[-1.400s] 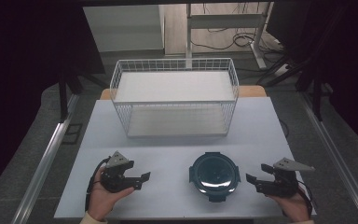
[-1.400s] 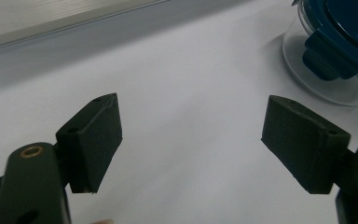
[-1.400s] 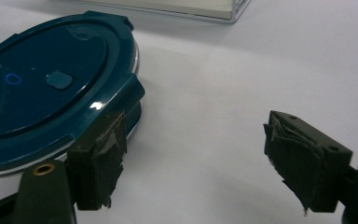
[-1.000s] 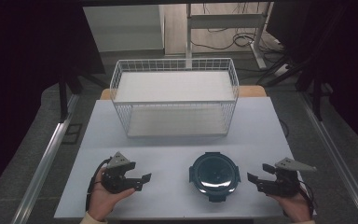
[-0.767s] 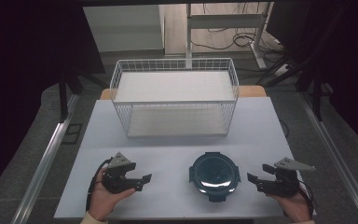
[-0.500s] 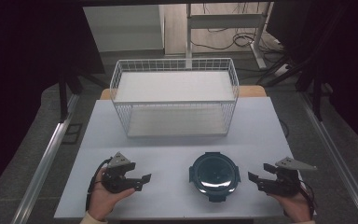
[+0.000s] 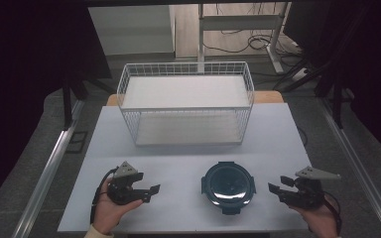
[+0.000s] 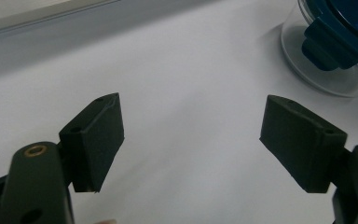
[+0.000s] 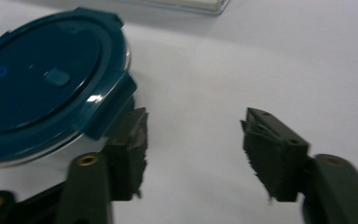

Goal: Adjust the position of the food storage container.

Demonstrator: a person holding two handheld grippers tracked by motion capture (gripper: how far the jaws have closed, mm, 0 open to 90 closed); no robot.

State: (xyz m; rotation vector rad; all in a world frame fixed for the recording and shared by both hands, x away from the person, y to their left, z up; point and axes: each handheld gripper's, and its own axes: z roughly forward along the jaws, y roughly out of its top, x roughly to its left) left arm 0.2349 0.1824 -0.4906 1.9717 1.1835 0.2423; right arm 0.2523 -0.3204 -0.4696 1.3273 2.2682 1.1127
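Right claw [image 7: 274,189] level, facing container [image 7: 227,184].

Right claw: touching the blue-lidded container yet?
Apart. High view shows bare white table between the right claw and the container.

Overhead view, two close tong-mounted views

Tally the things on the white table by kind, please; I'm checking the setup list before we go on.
Round container with dark blue lid: 1
White wire basket: 1
Hand-held grippers, left gripper and right gripper: 2
Total: 4
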